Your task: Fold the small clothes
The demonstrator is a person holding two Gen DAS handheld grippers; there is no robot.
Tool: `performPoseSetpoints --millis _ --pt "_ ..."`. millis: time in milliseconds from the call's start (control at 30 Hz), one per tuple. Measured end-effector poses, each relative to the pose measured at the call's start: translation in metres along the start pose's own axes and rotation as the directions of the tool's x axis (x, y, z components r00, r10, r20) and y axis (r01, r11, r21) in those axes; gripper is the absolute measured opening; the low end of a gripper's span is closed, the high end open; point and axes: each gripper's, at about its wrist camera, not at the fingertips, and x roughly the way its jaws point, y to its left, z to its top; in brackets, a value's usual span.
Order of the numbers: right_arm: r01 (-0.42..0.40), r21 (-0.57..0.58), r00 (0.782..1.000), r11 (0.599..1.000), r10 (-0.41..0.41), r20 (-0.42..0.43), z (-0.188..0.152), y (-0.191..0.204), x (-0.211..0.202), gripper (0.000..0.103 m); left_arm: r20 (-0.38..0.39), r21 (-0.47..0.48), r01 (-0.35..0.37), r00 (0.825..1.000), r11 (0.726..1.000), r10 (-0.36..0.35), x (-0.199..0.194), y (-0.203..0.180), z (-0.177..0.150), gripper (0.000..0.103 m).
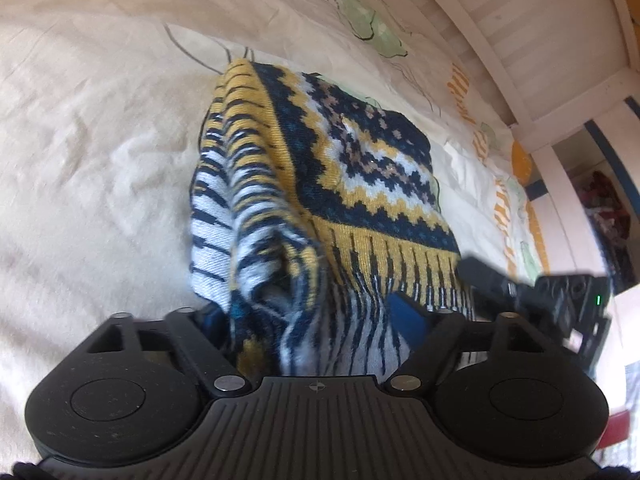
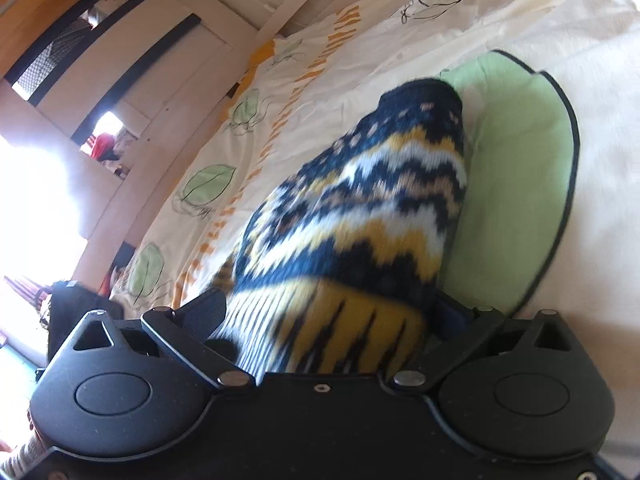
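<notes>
The bed (image 1: 80, 128) fills most of both views, covered in a cream sheet with green leaf prints and orange stripes. Wide bare sheet lies to the left of the garment in the left wrist view. A white slatted bed frame (image 1: 532, 40) bounds the far edge, and beyond it stands a shelf unit (image 2: 104, 80) holding things too blurred to name.

A green pillow (image 2: 516, 184) with dark piping lies just beside the sweater (image 1: 344, 168), touching its side.

The sweater, knit in navy, yellow and white zigzags, lies bunched on the sheet, its fringed hem nearest both cameras.

The left hand-held gripper (image 1: 316, 320) has folds of the sweater between its spread jaws; whether the pads press I cannot tell. The right hand-held gripper (image 2: 336, 320) likewise has the hem bunched between its jaws, grip unclear.
</notes>
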Motion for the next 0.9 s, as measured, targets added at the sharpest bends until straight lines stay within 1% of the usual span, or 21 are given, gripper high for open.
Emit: performPoseSetpoints --millis 33,100,133,167,200,233,333,467,667,800,900 --pt "0.008 -0.012 1.0 1.0 -0.008 -0.002 -0.003 0.003 -0.001 0.101 0.0 -0.012 0.007 1.0 1.0 -0.007 -0.001 0.003 0.0 0.071" --pt "0.069 -0.037 0.998 0.997 -0.069 -0.013 -0.008 0.01 0.001 0.08 0.0 -0.029 0.024 1.0 0.999 -0.024 -0.003 0.008 0.0 0.06" --pt "0.099 -0.045 0.995 0.994 -0.099 -0.017 -0.01 0.012 0.002 0.063 -0.001 -0.035 0.033 0.999 0.999 -0.033 -0.004 0.01 0.0 0.057" --pt "0.104 -0.044 0.995 0.994 -0.104 -0.008 -0.01 0.014 0.001 0.061 -0.006 -0.039 0.043 0.999 0.998 -0.043 -0.004 0.011 0.0 0.048" --pt "0.11 -0.04 0.994 0.993 -0.11 0.003 -0.011 0.017 -0.001 0.058 -0.01 -0.047 0.057 0.998 0.997 -0.058 -0.003 0.009 0.0 0.044" --pt "0.122 -0.037 0.993 0.992 -0.122 0.01 -0.011 0.02 -0.005 0.057 -0.012 -0.055 0.067 0.998 0.996 -0.068 -0.004 0.008 -0.001 0.043" --pt "0.157 -0.046 0.988 0.986 -0.157 0.013 -0.013 0.037 -0.018 0.055 -0.018 -0.041 0.062 0.998 0.997 -0.063 -0.012 0.002 -0.009 0.041" --pt "0.2 -0.067 0.979 0.977 -0.201 -0.009 -0.031 0.058 -0.049 0.055 -0.056 -0.056 0.088 0.994 0.995 -0.091 -0.025 -0.01 -0.033 0.04" --pt "0.257 -0.039 0.965 0.966 -0.259 -0.047 -0.079 0.077 -0.107 0.055 -0.156 0.007 0.097 0.983 0.995 -0.094 -0.042 -0.046 -0.1 0.04" --pt "0.269 -0.002 0.961 0.963 -0.269 -0.066 -0.115 0.084 -0.137 0.055 -0.188 0.012 0.1 0.977 0.995 -0.097 -0.055 -0.056 -0.144 0.04" --pt "0.281 0.006 0.958 0.96 -0.279 -0.07 -0.138 0.089 -0.15 0.057 -0.198 0.015 0.091 0.976 0.996 -0.086 -0.066 -0.057 -0.172 0.04"
